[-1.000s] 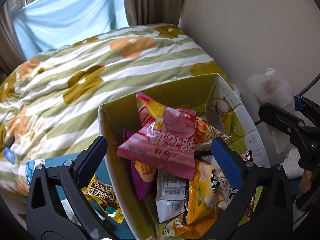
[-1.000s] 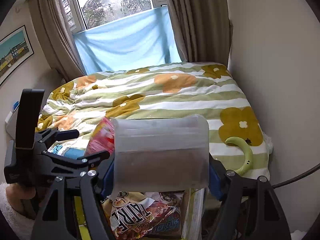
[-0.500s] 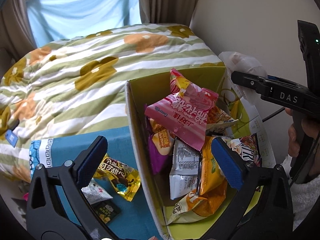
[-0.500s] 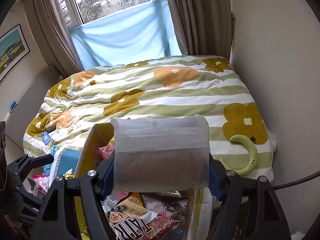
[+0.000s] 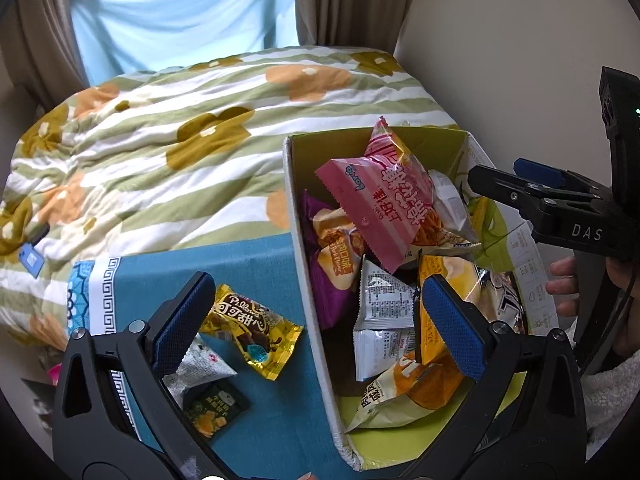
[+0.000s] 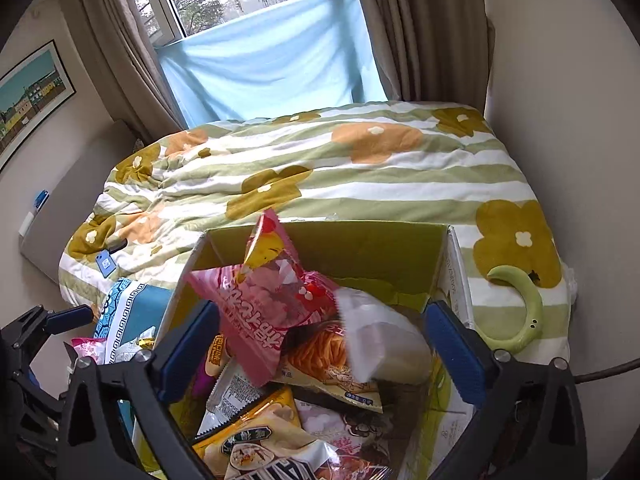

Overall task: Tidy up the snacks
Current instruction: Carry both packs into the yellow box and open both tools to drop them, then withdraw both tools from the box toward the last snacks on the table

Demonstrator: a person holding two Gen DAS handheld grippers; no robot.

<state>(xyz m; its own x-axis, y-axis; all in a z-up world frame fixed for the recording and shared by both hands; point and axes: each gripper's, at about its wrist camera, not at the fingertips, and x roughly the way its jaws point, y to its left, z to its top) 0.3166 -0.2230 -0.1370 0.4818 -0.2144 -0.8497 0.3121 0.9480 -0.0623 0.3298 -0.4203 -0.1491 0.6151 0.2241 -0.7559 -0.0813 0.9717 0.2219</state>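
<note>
The cardboard box (image 5: 308,280) of snacks sits ahead of both your tongs, its near left wall running between the fingers of your left tongs (image 5: 320,320). A pink snack bag (image 5: 380,204) lies tilted on top of the heap inside, beyond and between the left fingers. Under it sit an orange-and-purple packet (image 5: 336,256), a white packet (image 5: 380,312) showing its printed back, and a yellow packet (image 5: 436,312) just beside the right finger pad.

Your left tongs are released, jaws wide apart, nothing between the pads. Three snacks lie outside the box on the blue-covered counter (image 5: 256,264): a yellow chocolate packet (image 5: 252,324) just beside the left finger, a silver packet (image 5: 200,364) partly behind that finger, and a dark packet (image 5: 218,404) nearer to you.

Your right tongs (image 6: 320,352) are likewise released, jaws spread wide over the box (image 6: 452,264). A white, blurred pack (image 6: 380,344) lies in the box between the pads, touching neither. It rests against the pink snack bag (image 6: 256,320) and on an orange noodle packet (image 6: 324,360). More wrappers fill the box nearer to you.

In the left wrist view, your right tongs (image 5: 520,192) show at the far right above the box edge, held by your hand (image 5: 572,288).

Beyond the box lies the bed with a striped floral quilt (image 6: 360,168). A green curved object (image 6: 524,320) rests on the quilt, right of your right tongs.
</note>
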